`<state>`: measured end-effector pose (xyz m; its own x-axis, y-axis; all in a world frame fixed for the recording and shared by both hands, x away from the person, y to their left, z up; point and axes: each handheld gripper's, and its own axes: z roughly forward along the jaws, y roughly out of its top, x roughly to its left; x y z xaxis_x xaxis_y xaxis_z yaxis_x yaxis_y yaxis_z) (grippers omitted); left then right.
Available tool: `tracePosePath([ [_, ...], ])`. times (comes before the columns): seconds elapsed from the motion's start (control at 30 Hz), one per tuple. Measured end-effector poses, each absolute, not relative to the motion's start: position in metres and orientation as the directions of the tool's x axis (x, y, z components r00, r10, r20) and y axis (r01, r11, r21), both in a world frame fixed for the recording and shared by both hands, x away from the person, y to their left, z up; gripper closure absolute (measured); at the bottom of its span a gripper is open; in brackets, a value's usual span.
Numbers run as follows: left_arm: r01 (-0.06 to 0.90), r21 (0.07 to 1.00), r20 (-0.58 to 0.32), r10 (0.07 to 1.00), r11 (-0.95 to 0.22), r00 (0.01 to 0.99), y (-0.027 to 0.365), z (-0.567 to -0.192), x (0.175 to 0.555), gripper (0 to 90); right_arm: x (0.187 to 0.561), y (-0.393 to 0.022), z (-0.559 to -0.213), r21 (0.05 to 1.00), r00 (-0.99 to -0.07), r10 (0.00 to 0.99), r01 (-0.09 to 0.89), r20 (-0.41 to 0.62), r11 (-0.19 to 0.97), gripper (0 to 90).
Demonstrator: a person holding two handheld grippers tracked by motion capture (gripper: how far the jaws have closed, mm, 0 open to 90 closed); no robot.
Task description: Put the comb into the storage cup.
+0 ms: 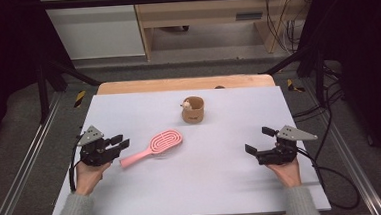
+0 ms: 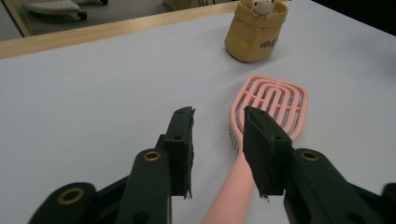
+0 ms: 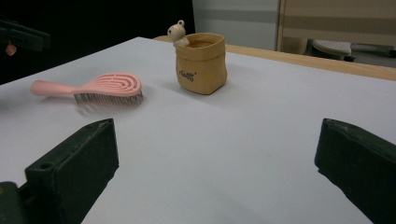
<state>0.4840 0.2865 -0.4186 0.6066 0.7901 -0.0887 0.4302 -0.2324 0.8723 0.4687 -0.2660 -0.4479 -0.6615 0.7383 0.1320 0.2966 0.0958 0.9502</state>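
Note:
A pink hairbrush lies flat on the white table, its handle pointing toward my left gripper. In the left gripper view the jaws of that gripper stand a little apart over the handle end of the brush, with a gap on the left side and no pad pressing on it. My right gripper rests at the table's right, its jaws wide apart with nothing between them. The brush lies well away from it.
A tan fabric pouch with a small cream toy peeking over its rim stands upright behind the brush, toward the table's far side. A wooden strip edges the far side. Metal frame rails run along both sides.

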Motion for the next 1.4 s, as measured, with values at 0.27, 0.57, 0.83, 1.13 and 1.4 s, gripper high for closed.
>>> tracePosePath([
  [0.27, 0.458, 0.853, -0.081, 0.804, -0.25, 0.589, 0.288, -0.426, 0.487, 76.6, 0.469, -0.265, -0.448, 0.949, -0.661, 0.739, 0.298, 0.131, 0.099, 0.3],
  [0.57, 0.477, 0.835, -0.074, 0.804, -0.273, 0.59, 0.287, -0.431, 0.49, 87.1, 0.469, -0.265, -0.449, 0.948, -0.661, 0.739, 0.301, 0.129, 0.103, 0.3],
  [0.83, 0.495, 0.816, -0.069, 0.8, -0.298, 0.596, 0.285, -0.436, 0.493, 89.1, 0.47, -0.264, -0.45, 0.946, -0.659, 0.742, 0.303, 0.124, 0.111, 0.4],
  [1.13, 0.523, 0.786, -0.06, 0.803, -0.328, 0.593, 0.283, -0.443, 0.496, 89.2, 0.47, -0.264, -0.45, 0.945, -0.661, 0.74, 0.307, 0.126, 0.113, 0.3],
  [1.4, 0.543, 0.758, -0.05, 0.797, -0.362, 0.601, 0.282, -0.447, 0.498, 89.2, 0.47, -0.264, -0.45, 0.946, -0.662, 0.739, 0.304, 0.123, 0.115, 0.3],
])
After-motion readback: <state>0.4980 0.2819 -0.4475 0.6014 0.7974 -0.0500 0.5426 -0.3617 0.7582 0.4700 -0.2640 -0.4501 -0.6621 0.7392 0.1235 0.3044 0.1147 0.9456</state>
